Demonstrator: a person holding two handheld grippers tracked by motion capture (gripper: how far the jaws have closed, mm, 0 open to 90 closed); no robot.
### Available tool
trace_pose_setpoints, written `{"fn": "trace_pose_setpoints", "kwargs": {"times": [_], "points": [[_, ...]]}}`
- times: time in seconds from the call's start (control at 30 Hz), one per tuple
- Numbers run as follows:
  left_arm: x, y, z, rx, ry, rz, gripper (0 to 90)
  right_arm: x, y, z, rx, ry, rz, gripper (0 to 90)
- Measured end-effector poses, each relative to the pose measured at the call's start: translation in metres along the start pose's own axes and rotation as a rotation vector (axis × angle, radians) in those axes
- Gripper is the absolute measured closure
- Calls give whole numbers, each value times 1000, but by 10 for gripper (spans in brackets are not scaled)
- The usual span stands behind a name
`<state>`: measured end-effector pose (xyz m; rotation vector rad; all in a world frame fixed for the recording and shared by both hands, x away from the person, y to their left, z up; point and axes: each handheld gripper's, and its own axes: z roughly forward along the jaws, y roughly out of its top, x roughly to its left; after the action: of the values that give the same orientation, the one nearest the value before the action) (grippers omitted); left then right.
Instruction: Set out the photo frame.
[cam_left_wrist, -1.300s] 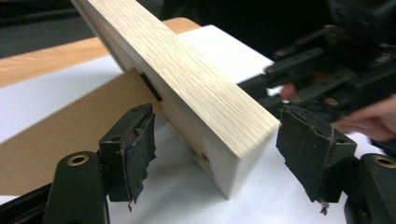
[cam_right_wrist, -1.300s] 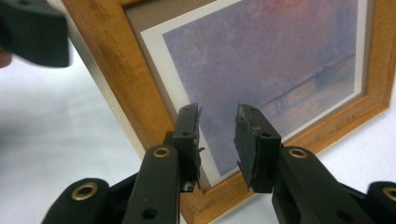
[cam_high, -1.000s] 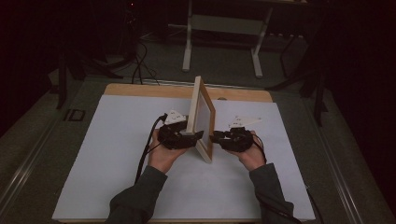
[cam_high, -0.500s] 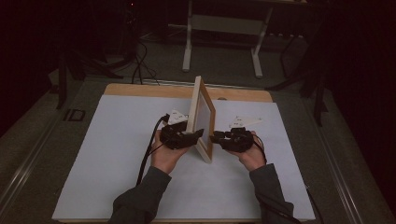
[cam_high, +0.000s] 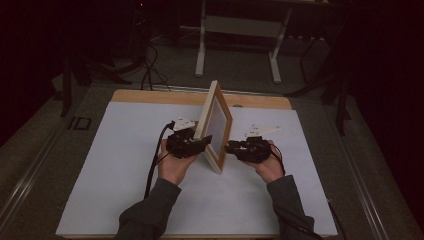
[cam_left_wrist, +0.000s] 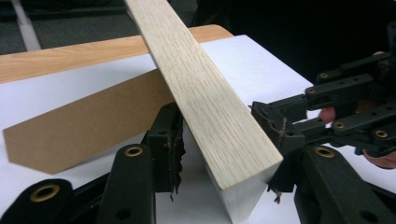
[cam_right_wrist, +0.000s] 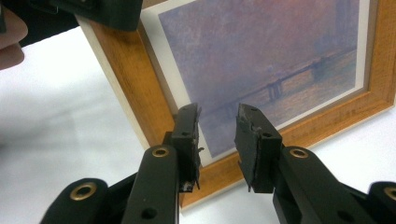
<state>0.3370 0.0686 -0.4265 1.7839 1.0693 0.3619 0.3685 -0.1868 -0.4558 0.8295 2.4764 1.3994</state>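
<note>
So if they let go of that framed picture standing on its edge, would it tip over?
Probably. The framed picture stands on a narrow wooden edge and already leans, so it likely falls flat if released. Its solid wood looks stiff, not floppy. The left hand-held gripper straddles that edge, its jaws having just been closing, which probably steadies it.

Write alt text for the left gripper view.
A pale wooden picture frame stands on edge between the left gripper's black jaws, which have just been closing. Behind lies a brown cardboard panel on the white table.
</note>
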Motion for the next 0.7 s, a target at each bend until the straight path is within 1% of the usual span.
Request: {"fn": "trace_pose_setpoints", "kwargs": {"times": [0.13,0.2,0.3,0.43,0.53,0.7], "points": [[4,0,-2,-8,11,-12,584,0,1,-1,-2,1,-1,693],[5,0,-2,-11,17,-10,588,-1,1,-1,-3,-1,-1,693],[6,-1,-3,-20,36,-5,594,-1,1,-1,-4,-4,-1,693],[10,-2,-4,-34,41,-17,609,0,1,-1,-5,-3,-1,693],[11,-3,-5,-42,54,-20,617,0,1,-1,-7,-3,-1,693],[17,-3,-6,-51,64,-41,640,-1,1,-2,-14,-6,2,693]]}}
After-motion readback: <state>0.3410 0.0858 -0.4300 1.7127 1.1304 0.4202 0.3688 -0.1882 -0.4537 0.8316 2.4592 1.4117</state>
